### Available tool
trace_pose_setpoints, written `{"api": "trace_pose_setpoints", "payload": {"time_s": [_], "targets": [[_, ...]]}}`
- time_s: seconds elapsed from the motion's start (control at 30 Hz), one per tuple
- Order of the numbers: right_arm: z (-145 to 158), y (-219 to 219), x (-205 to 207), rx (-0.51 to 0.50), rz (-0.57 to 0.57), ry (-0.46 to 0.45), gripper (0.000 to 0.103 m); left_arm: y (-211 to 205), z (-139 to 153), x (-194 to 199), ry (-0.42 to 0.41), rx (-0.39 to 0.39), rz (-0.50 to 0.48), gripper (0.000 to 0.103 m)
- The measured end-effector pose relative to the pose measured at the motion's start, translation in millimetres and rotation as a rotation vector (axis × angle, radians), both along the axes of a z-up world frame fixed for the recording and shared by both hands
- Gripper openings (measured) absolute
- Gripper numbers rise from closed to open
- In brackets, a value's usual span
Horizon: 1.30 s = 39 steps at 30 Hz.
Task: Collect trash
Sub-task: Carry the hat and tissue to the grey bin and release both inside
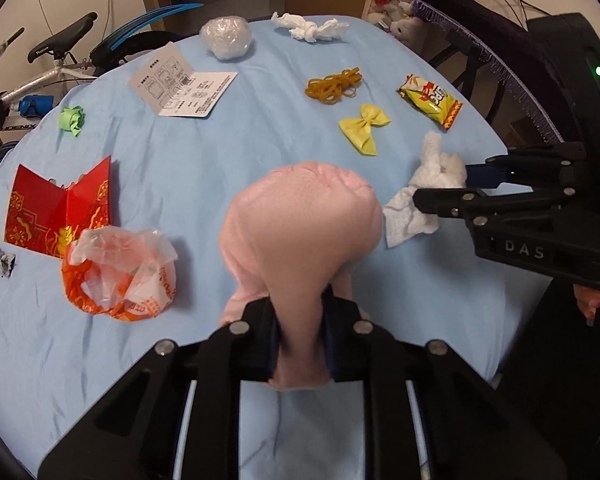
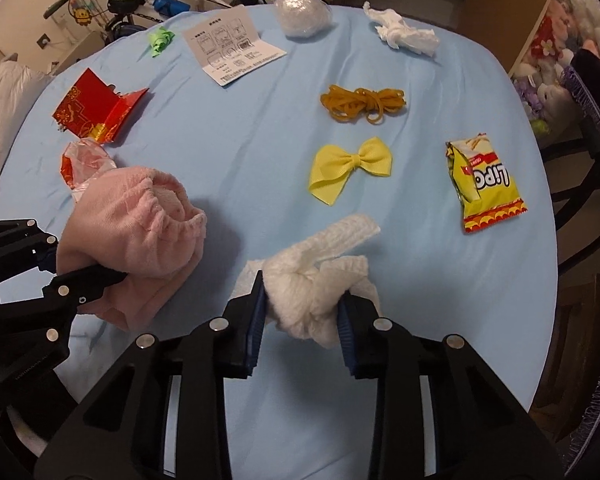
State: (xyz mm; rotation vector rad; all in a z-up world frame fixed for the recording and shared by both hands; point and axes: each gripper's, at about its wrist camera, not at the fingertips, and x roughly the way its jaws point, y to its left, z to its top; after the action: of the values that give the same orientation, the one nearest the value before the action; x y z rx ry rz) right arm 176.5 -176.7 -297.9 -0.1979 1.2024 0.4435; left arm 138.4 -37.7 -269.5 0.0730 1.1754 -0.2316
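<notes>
Left gripper pinches the pink sock pointing away; right gripper pinches crumpled tissue.

Leaflet print too small

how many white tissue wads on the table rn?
2. One tissue wad sits between the right gripper fingers at the near edge; the other lies at the far edge, right of the plastic ball.

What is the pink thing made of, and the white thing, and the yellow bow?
Pink cloth pouch: soft knit fabric, probably; gathered elastic rim.
White tissue wad: crumpled paper, dimpled and matte.
Yellow bow: ribbed ribbon, slightly shiny.
</notes>
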Motion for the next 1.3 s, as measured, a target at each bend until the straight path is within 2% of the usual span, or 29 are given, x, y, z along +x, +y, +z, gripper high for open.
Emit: {"api": "trace_pose_setpoints", "payload": {"time_s": [0.23,0.47,0.57,0.73,0.9,1.0,1.2,1.3], "targets": [[49,44,-23,0.020,0.111,-0.090,0.030,45,53,-41,-0.099,-0.018,0.104,0.017],[126,122,-70,0.079,0.290,-0.210,0.030,136,117,-118,-0.215,-0.014,0.302,0.017],[158,173,-95,0.123,0.399,-0.244,0.030,184,143,-164,-0.256,-0.002,0.416,0.017],[197,269,-140,0.225,0.585,-0.262,0.030,264,185,-252,-0.317,0.090,0.628,0.018],[237,374,-199,0.321,0.802,-0.275,0.030,343,223,-347,-0.338,0.191,0.880,0.018],[264,434,-243,0.383,0.941,-0.281,0.030,384,247,-404,-0.342,0.225,1.028,0.018],[310,533,-318,0.484,1.144,-0.260,0.030,436,284,-481,-0.345,0.291,1.233,0.018],[321,579,-340,0.505,1.203,-0.225,0.030,459,296,-507,-0.345,0.288,1.297,0.018]]}}
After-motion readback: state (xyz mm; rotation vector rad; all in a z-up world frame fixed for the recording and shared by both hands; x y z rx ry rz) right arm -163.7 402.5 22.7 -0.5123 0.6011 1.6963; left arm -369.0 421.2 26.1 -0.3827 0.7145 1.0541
